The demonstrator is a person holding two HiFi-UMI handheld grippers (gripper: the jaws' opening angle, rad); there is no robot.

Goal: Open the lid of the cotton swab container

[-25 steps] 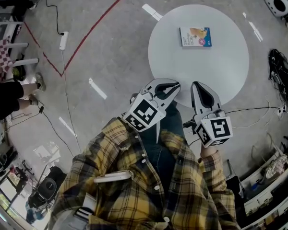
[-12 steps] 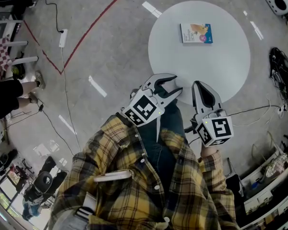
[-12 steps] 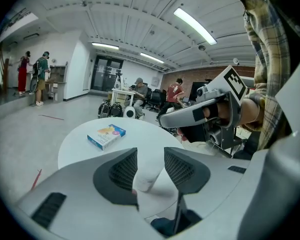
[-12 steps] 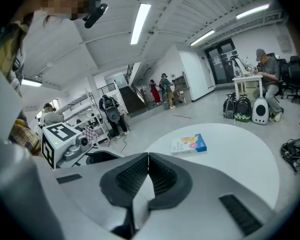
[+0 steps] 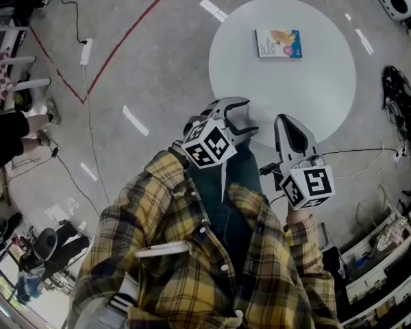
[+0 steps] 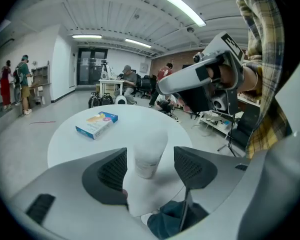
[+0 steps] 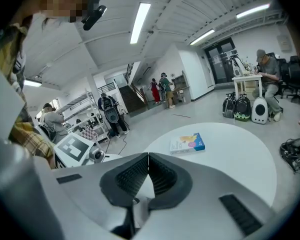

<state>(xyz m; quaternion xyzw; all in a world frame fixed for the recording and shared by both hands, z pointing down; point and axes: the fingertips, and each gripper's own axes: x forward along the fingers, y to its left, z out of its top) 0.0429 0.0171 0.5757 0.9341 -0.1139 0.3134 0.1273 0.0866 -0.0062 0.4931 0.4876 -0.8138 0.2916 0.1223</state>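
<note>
On the round white table (image 5: 294, 94) a flat box (image 5: 279, 44) with blue and orange print lies at the far side, well beyond both grippers. My left gripper (image 5: 245, 118) hangs at the table's near edge and its jaws are opening. In the left gripper view a small white round container (image 6: 149, 151) stands between the pads (image 6: 192, 166) with a gap on each side. Seen from the head it does not stand out against the white top. My right gripper (image 5: 282, 122) is shut and empty just to the right, over the same edge.
The table stands on a grey floor with a red tape line (image 5: 123, 46), a power strip (image 5: 86, 51) and loose cables (image 5: 397, 101). Shelving (image 5: 390, 259) fills the lower right. People stand and sit far off in the room (image 6: 20, 84).
The left gripper's jaws have gone from shut to wide apart, and it has shifted slightly left and up. The right gripper stays shut, almost in place.
</note>
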